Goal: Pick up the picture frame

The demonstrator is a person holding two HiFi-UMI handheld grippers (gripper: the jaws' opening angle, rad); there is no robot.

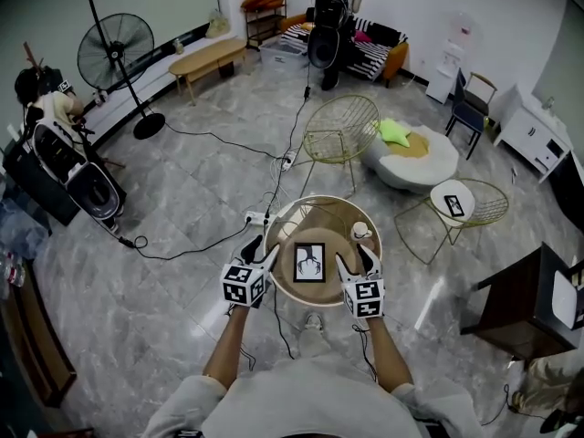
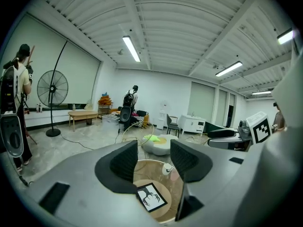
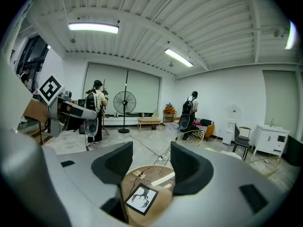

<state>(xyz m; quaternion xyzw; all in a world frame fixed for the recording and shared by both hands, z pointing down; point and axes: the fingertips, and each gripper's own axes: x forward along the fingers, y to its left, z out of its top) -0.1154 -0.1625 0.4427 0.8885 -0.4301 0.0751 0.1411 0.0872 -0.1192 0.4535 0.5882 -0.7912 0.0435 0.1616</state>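
A black picture frame point(image 1: 309, 262) with a white print of a dark antler shape lies flat on a round wooden table point(image 1: 285, 286). My left gripper point(image 1: 265, 255) hovers open just left of the frame; my right gripper point(image 1: 354, 265) hovers open just right of it. Neither touches the frame. The left gripper view shows the frame point(image 2: 151, 197) below its open jaws, with the table point(image 2: 144, 170) under it. In the right gripper view the frame point(image 3: 141, 199) lies below the gap of the open jaws.
A small white cup point(image 1: 360, 231) stands on the table at the far right. Cables point(image 1: 274, 176) run over the floor behind the table. Two wire chairs point(image 1: 341, 130), a white pouf point(image 1: 415, 157), a fan point(image 1: 116, 55) and a dark side table point(image 1: 524, 301) stand around.
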